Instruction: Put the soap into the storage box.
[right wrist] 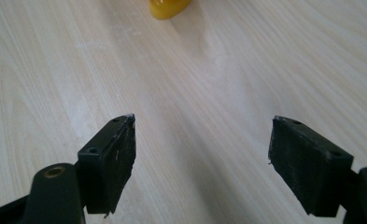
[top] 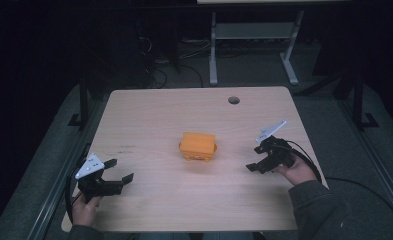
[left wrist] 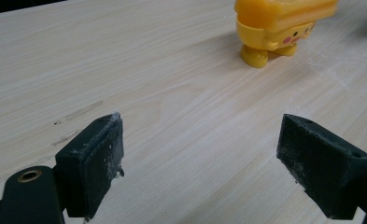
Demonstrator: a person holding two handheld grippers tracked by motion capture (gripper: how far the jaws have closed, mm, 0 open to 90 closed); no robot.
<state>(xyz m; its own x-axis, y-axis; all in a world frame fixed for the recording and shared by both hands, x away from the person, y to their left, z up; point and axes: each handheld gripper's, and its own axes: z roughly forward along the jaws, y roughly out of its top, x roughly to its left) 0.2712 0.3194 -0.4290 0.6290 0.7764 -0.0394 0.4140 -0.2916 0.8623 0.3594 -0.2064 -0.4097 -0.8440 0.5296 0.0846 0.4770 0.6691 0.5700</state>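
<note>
Resting near the front left corner of the table (top: 149, 115), the left gripper (top: 118, 171) is held in a hand (top: 85, 210) with its two black jaws spread wide and nothing between them. Its own view shows the left gripper (left wrist: 200, 158) low over bare wood, with the pads (left wrist: 97, 158) dusted with pale specks. A grey three-cornered plate sits on top of it. Over by the right edge, the right gripper (top: 254, 165) is held in the other hand (top: 299, 172), a grey sleeve (top: 316, 205) behind it. Its jaws also stand wide apart and empty, and its own view shows the right gripper (right wrist: 202, 163) above plain tabletop. Between the two grippers, well apart from both and close to the middle of the table, stands a yellow toy (top: 198, 146). From the left gripper it appears as a small figure with short legs and pink cheeks, the yellow toy (left wrist: 279, 28). Toward the back edge of the table is a round hole (top: 233, 100).
</note>
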